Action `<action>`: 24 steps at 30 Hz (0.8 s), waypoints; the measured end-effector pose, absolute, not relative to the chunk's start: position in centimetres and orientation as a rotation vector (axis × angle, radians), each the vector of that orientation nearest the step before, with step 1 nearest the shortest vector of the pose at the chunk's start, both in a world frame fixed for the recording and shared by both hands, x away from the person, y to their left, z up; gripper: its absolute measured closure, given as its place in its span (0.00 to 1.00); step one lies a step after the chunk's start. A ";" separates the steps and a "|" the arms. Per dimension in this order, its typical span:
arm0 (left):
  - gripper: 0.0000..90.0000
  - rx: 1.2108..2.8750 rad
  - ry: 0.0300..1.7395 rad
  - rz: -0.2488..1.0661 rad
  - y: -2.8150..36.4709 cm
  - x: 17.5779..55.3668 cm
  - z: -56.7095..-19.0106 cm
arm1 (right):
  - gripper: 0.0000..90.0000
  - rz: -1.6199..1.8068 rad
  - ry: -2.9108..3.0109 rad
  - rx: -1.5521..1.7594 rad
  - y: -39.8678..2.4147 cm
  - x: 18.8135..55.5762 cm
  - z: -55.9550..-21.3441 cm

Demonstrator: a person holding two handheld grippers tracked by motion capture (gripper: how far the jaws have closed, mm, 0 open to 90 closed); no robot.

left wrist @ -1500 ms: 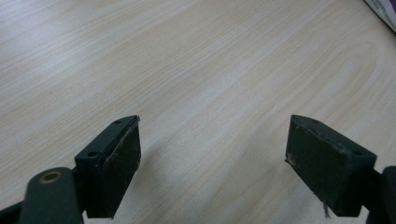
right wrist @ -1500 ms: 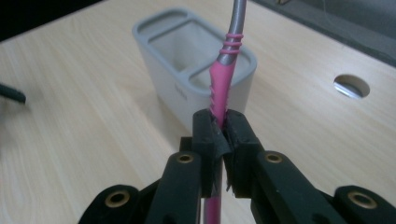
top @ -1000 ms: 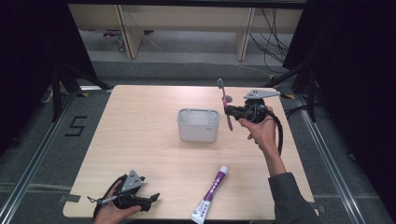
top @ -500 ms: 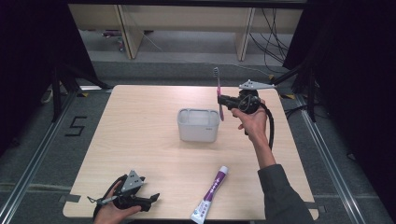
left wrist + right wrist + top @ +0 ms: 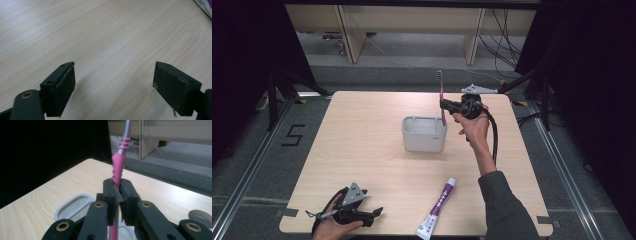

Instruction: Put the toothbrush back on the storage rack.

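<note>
Pale wood of the table (image 5: 362, 150) runs bare under the left gripper (image 5: 362, 216), which rests at the near left edge with its jaws spread wide and nothing between them. Just right of it, near the front edge, lies a white and purple toothpaste tube (image 5: 437, 210). Farther back, at mid-table, stands a grey holder cup (image 5: 424, 134). Over its right rim the right gripper (image 5: 445, 105) holds a pink toothbrush (image 5: 442, 100) upright, jaws clamped tight on the handle, bristles up, lower tip at the cup's opening. The risk, as I judge it: the tip seems close to the rim, so lowering off-centre could catch the wall, tip the light cup or twist the brush in the pads.
</note>
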State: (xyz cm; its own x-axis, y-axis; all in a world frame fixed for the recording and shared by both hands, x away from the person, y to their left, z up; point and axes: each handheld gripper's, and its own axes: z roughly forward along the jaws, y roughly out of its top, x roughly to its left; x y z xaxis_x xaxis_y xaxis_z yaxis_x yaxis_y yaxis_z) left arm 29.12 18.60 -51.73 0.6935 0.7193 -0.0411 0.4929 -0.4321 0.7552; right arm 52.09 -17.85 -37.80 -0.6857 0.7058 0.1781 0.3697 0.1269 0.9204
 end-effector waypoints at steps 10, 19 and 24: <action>0.19 2.129 0.922 0.376 18.7 29.1 -51.7 | 0.94 1.590 2.060 1.082 -17.4 52.7 -39.1; 0.19 2.121 0.922 0.367 18.6 29.1 -51.7 | 0.93 1.608 2.056 1.121 -17.6 52.9 -41.1; 0.19 2.124 0.920 0.367 18.6 29.1 -51.7 | 0.93 1.593 2.060 1.160 -17.5 52.8 -41.6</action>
State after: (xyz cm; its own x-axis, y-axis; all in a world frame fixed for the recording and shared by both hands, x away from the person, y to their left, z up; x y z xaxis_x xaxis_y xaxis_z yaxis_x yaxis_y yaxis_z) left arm 29.07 18.63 -51.70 0.6968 0.7162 -0.0400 0.4918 -0.4364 0.7535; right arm 52.78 -17.51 -41.59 -0.6335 0.7363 0.2378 0.4154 0.0644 0.9074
